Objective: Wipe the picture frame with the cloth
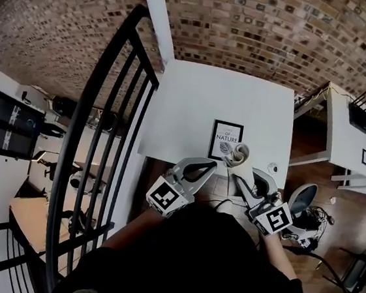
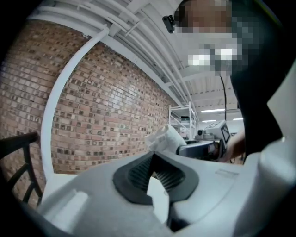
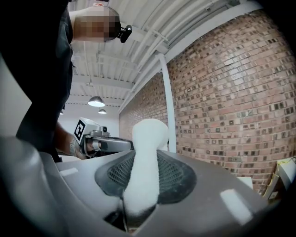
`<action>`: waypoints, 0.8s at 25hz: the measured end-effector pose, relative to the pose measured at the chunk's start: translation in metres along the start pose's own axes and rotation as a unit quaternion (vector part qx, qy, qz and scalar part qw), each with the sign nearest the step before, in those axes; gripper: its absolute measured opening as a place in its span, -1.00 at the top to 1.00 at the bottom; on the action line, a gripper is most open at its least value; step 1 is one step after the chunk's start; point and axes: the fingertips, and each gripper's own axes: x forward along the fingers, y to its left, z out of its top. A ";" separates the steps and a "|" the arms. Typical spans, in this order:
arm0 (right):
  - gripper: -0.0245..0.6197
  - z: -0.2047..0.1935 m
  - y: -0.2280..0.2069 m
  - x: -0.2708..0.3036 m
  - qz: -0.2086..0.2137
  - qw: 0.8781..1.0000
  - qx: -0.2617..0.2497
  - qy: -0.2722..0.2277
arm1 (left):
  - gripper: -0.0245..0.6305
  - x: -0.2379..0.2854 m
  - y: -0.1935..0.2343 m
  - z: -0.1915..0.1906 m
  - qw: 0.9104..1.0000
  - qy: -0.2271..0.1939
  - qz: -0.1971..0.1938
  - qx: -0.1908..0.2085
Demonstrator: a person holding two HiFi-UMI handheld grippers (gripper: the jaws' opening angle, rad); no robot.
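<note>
Picture frame (image 1: 226,139) looks not yet wiped. The right gripper (image 1: 241,165) clamps the rolled cloth (image 1: 237,154), whose end reaches the frame's 5 o'clock corner; contact is unclear. The left gripper (image 1: 208,165), jaws together and empty, hovers at 7 o'clock above the white table (image 1: 193,111).

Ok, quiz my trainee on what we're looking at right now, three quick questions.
1. Fill in: the left claw is ___ and empty.
2. What holds the white cloth? A) left claw B) right claw C) neither
3. True or false: the picture frame sits on a black table.

Key: 1 shut; 2 B; 3 false, the table is white.
</note>
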 end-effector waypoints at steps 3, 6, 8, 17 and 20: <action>0.54 0.000 -0.007 -0.009 0.008 1.000 -0.007 -0.003 | 0.92 0.010 -0.006 0.007 1.000 -0.005 0.006 -0.013; 0.54 -0.005 -0.011 -0.013 0.010 1.000 -0.011 -0.002 | 0.92 0.015 -0.010 0.009 1.000 -0.006 0.010 -0.016; 0.54 -0.008 -0.013 -0.016 0.008 1.000 -0.010 0.000 | 0.92 0.016 -0.012 0.006 1.000 -0.004 0.013 -0.016; 0.54 -0.005 -0.012 -0.025 0.009 1.000 -0.001 -0.006 | 0.92 0.023 -0.027 0.000 1.000 0.003 0.011 -0.029; 0.54 -0.005 -0.010 -0.027 0.016 1.000 0.000 -0.011 | 0.92 0.023 -0.030 -0.005 1.000 0.001 0.007 -0.026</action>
